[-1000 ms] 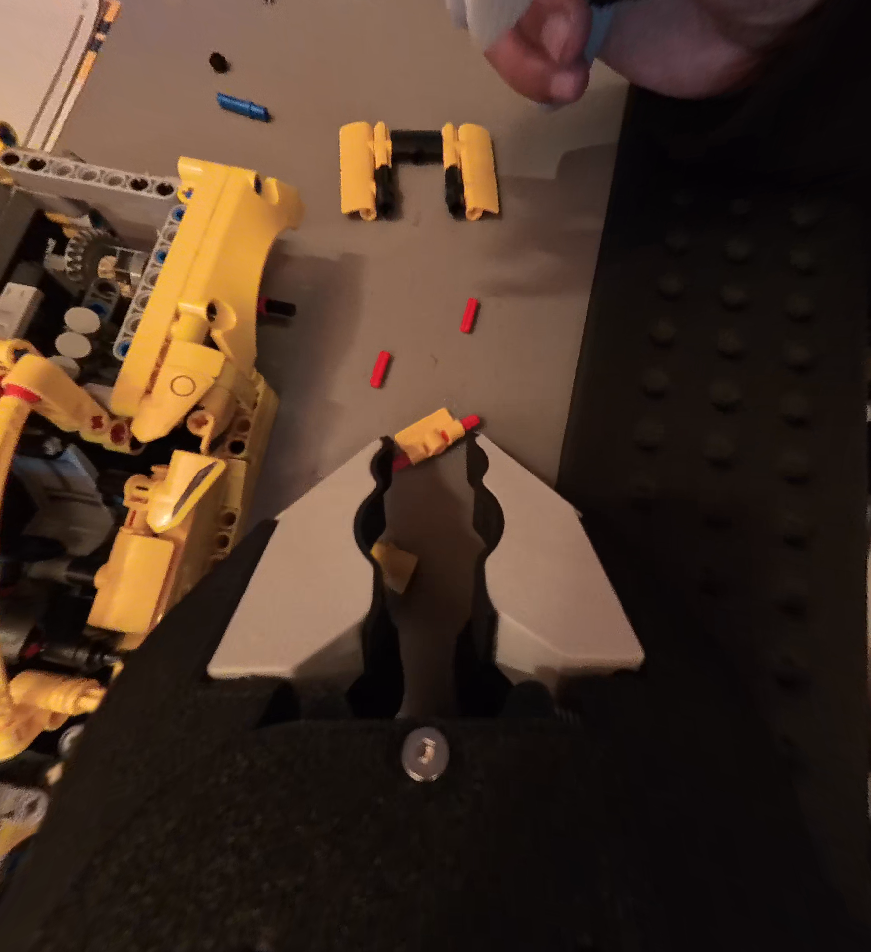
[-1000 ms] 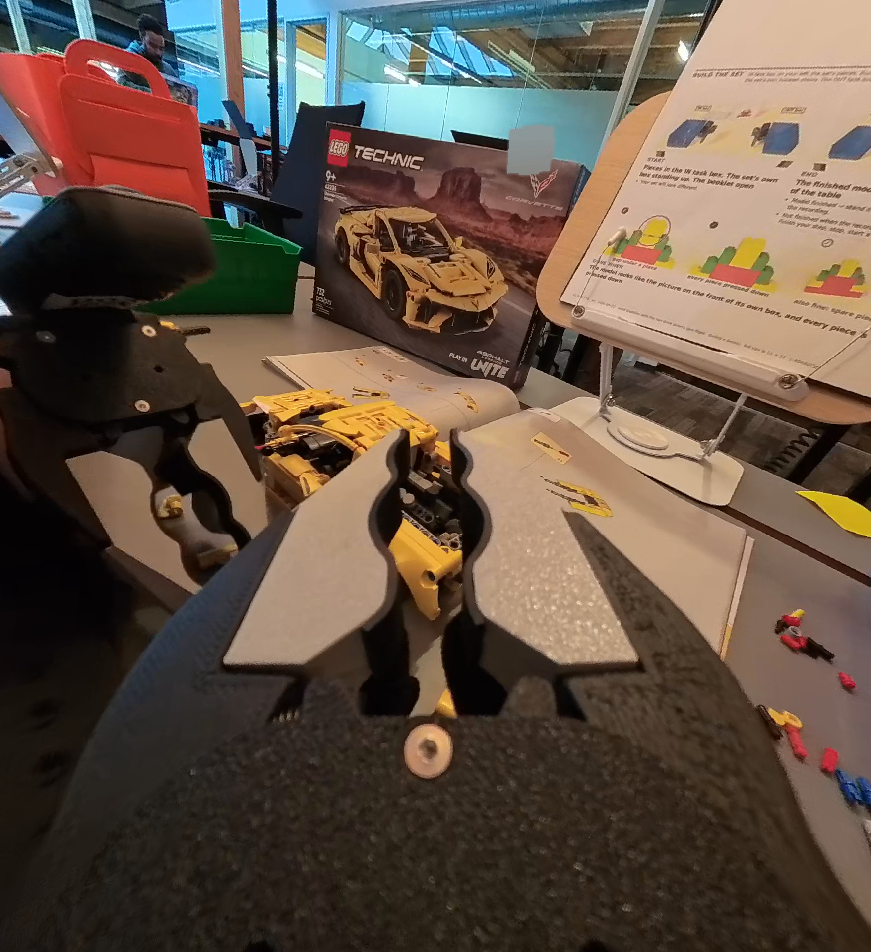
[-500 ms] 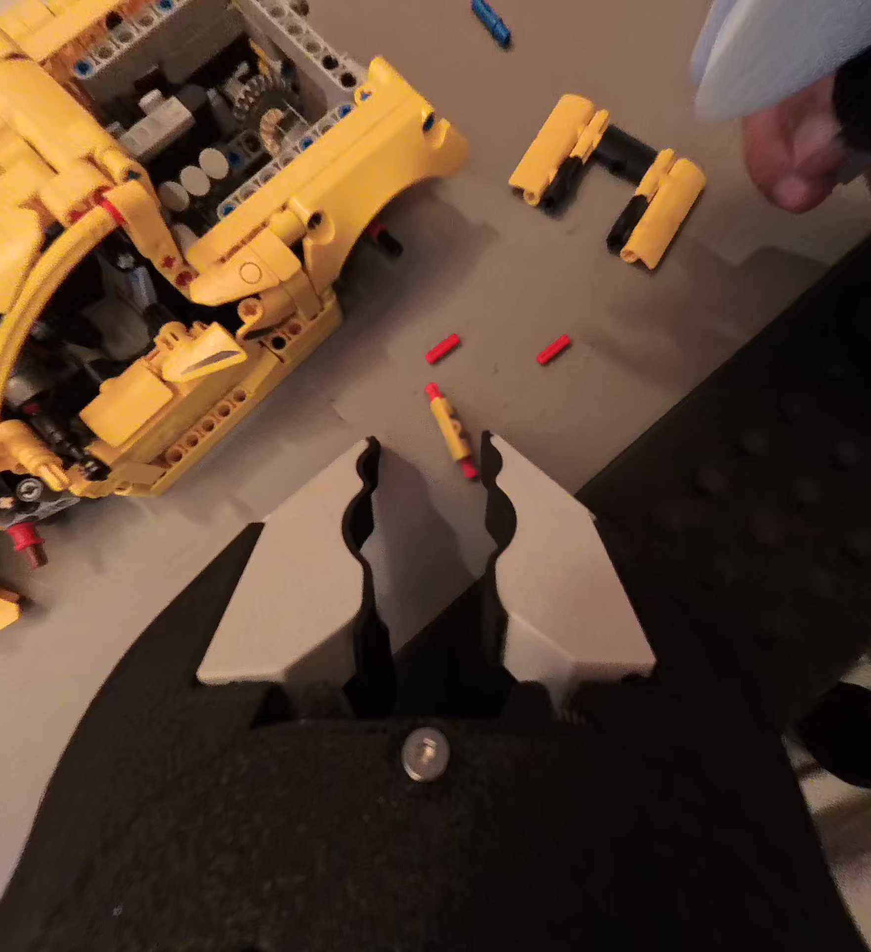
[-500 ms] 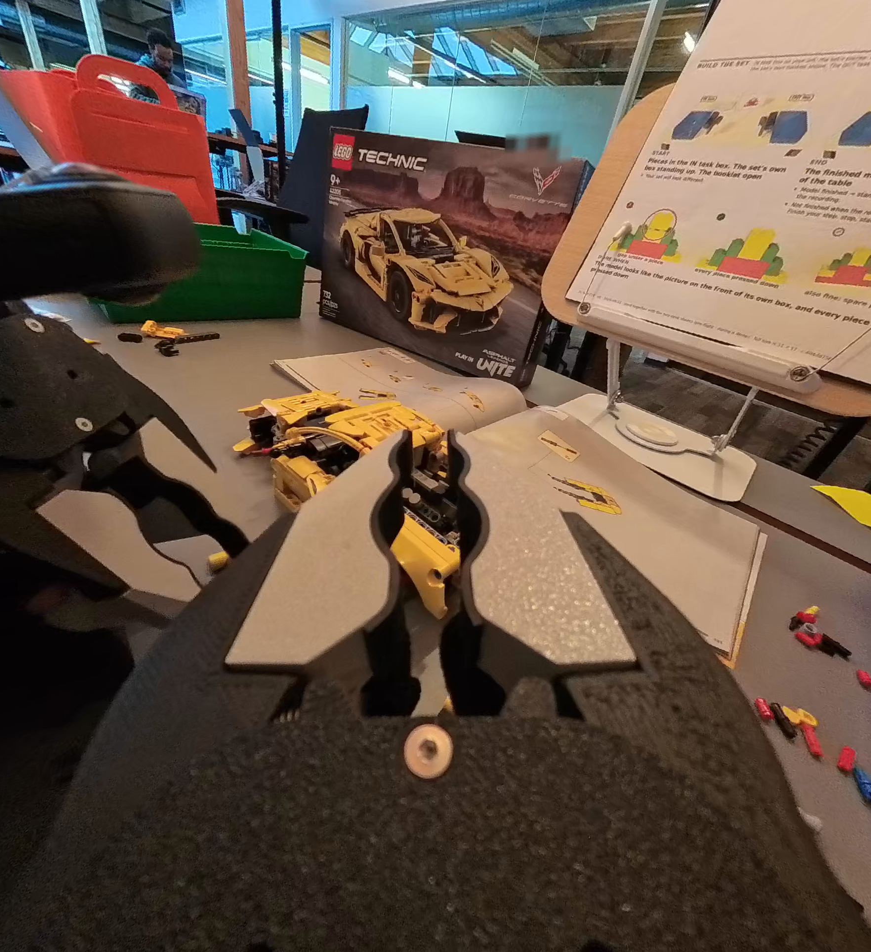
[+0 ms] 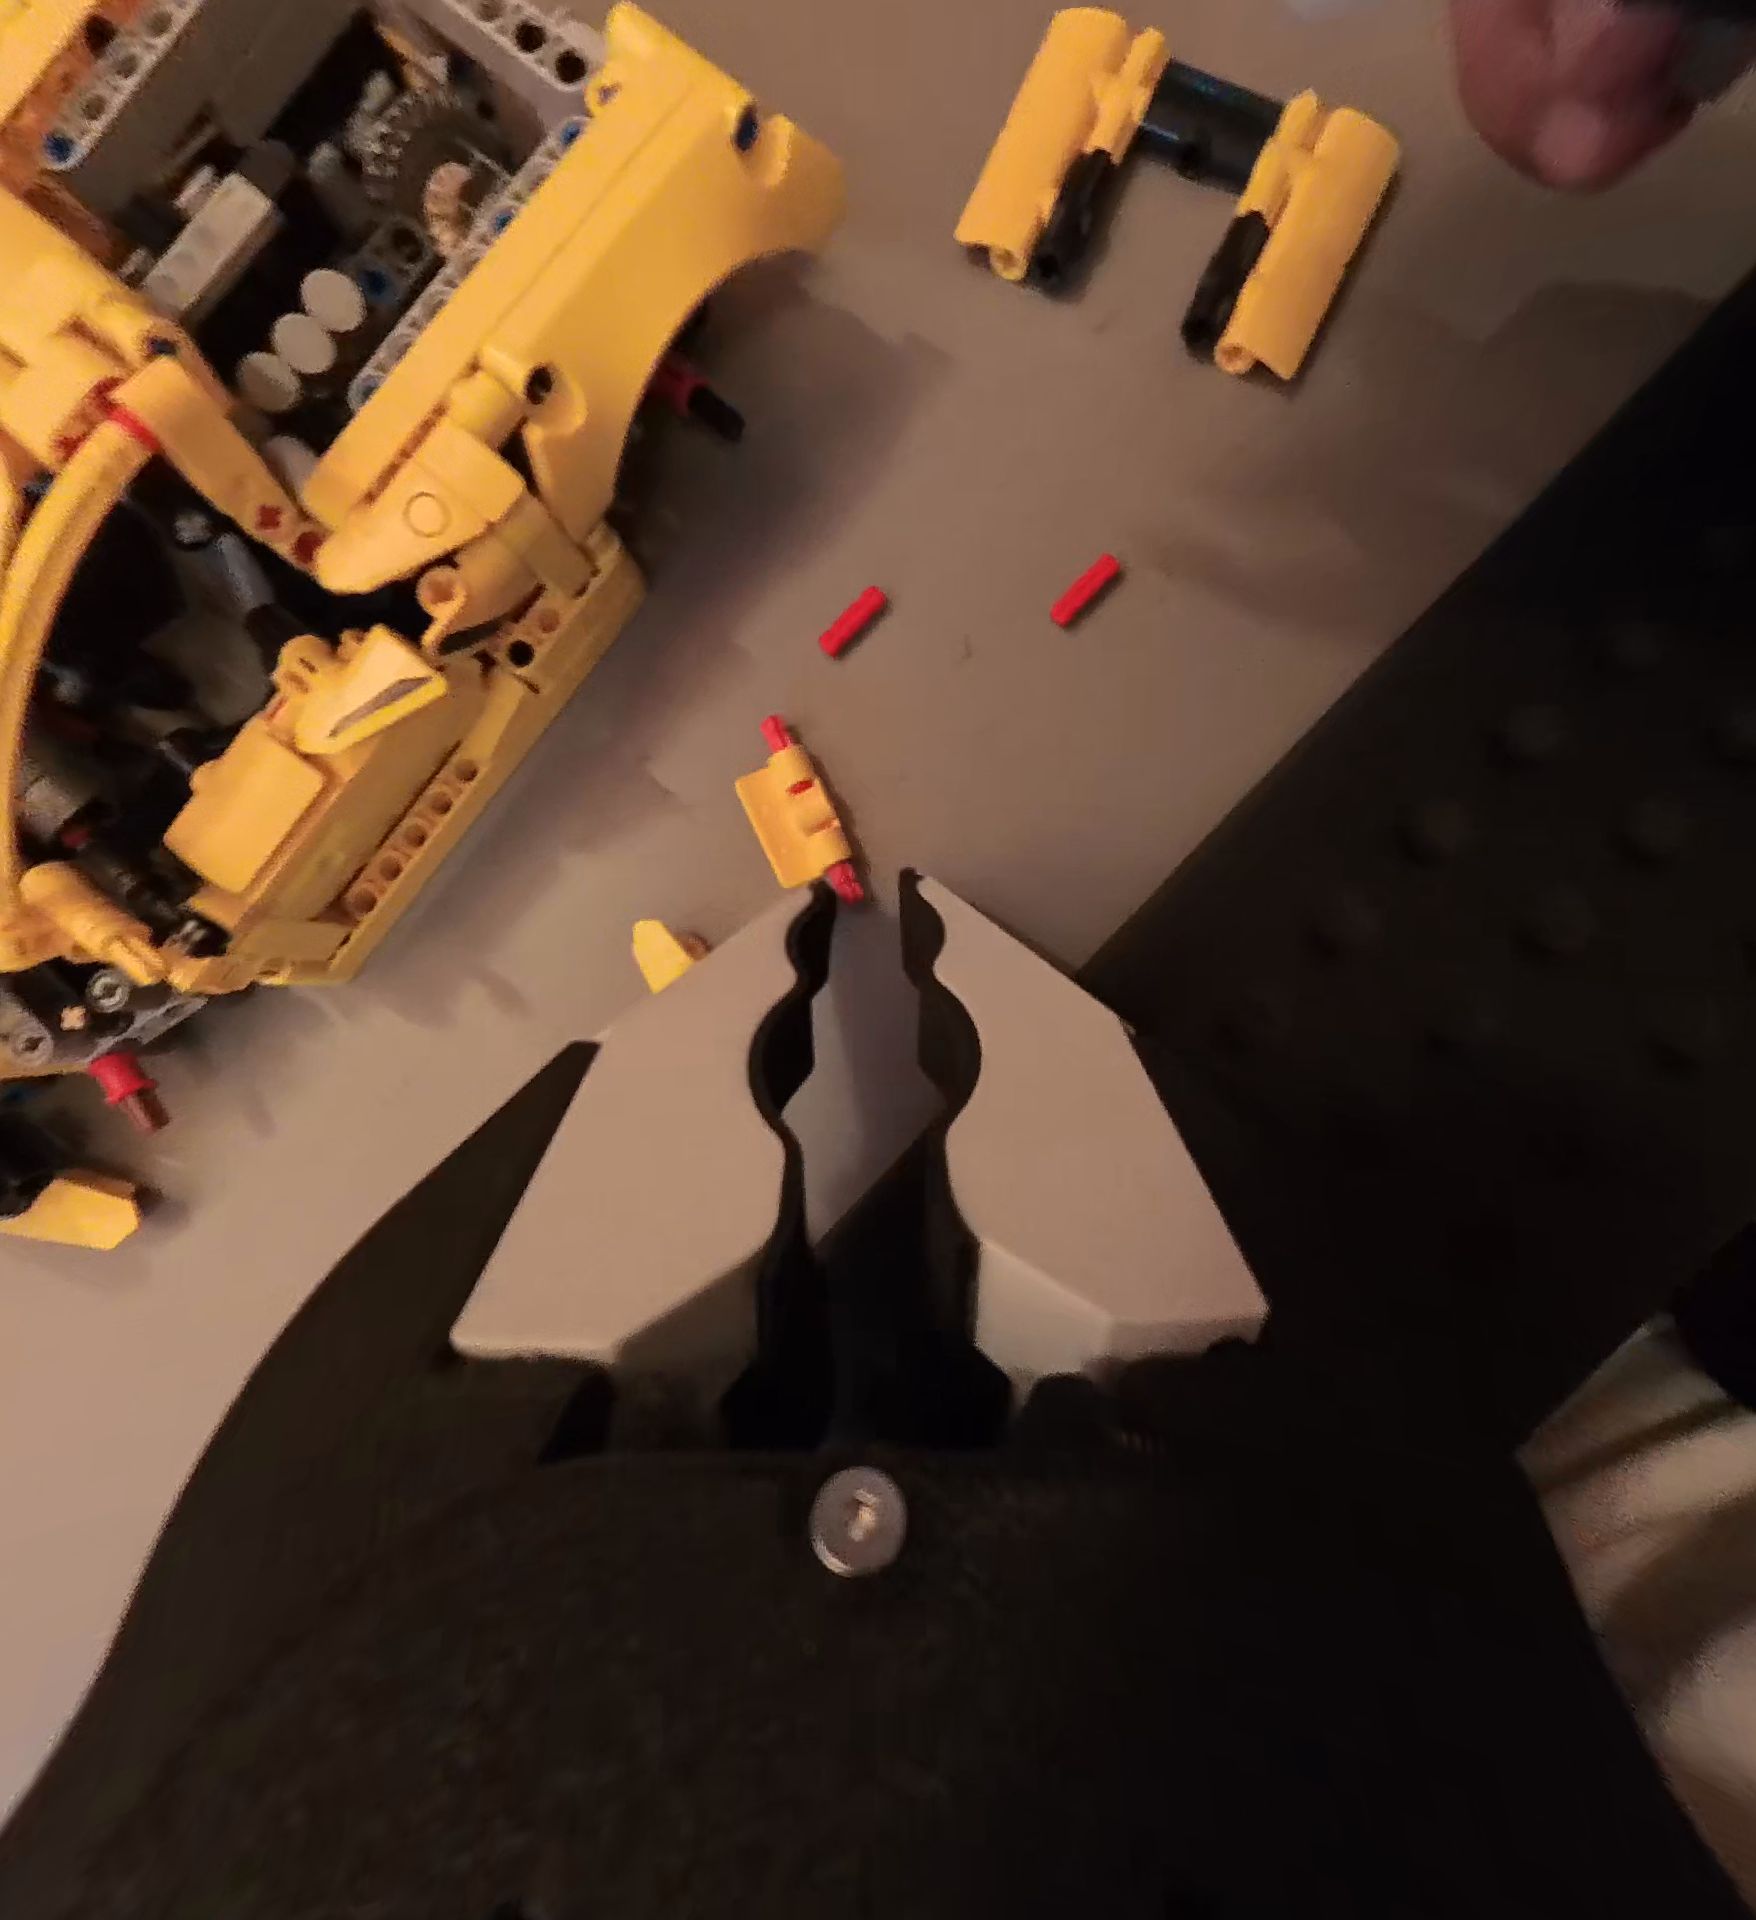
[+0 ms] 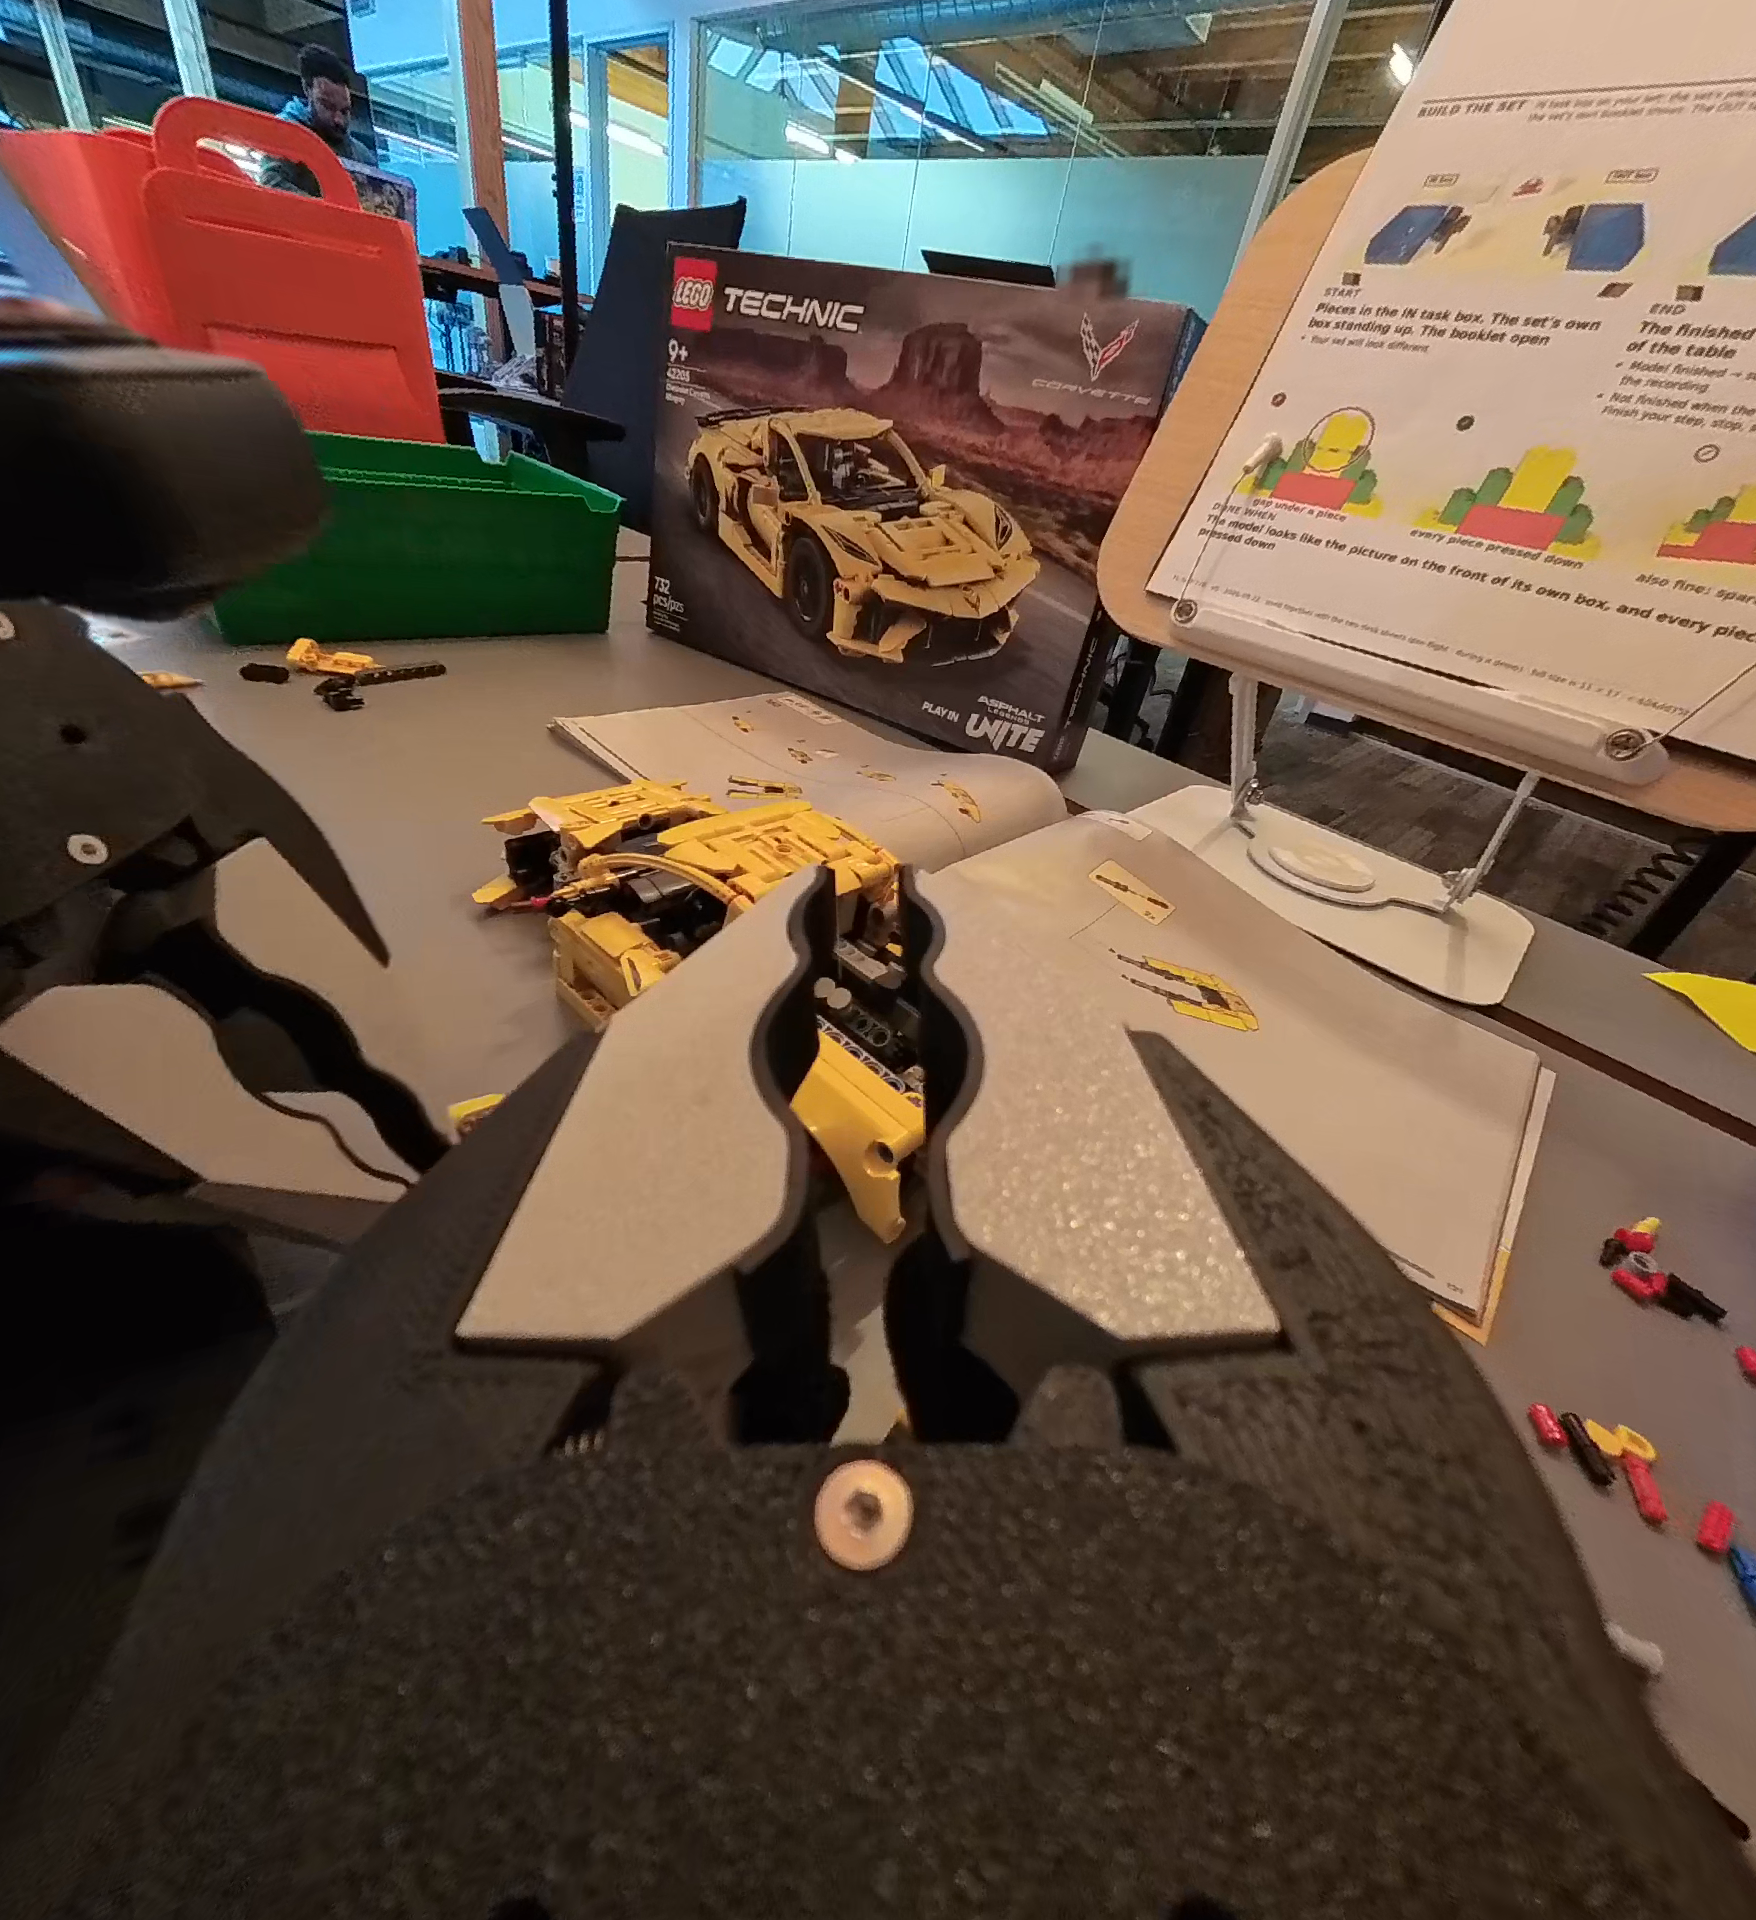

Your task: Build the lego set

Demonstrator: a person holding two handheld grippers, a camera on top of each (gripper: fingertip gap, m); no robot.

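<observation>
The main risk, as a judgement, is that the small yellow connector with a red axle point(image 5: 796, 814) could be nudged or flicked away across the smooth grey bench point(image 5: 1009, 748) if the left tongs point(image 5: 866, 891) close off-centre, since only the red axle end is lying by the tips; it could skid toward the two loose red pins point(image 5: 852, 621) or under the half-built yellow car model point(image 5: 334, 468). The left tongs are hovering with their fingers slightly spread and pinching nothing, and the connector is lying flat on the bench just beyond the tips, its lower red end almost touching the left fingertip. A tiny yellow piece point(image 5: 662, 951) is peeking out beside that same finger. A yellow and black U-shaped subassembly point(image 5: 1175, 177) is resting farther off, toward the bench's far edge. In the right wrist view, the right tongs point(image 6: 866, 883) are hanging above the bench with a narrow gap between the fingers, gripping nothing, pointing at the car model point(image 6: 687, 873), which is sitting mid-bench in front of the open instruction booklet point(image 6: 1217, 1039) and the set's box point(image 6: 905, 499).
</observation>
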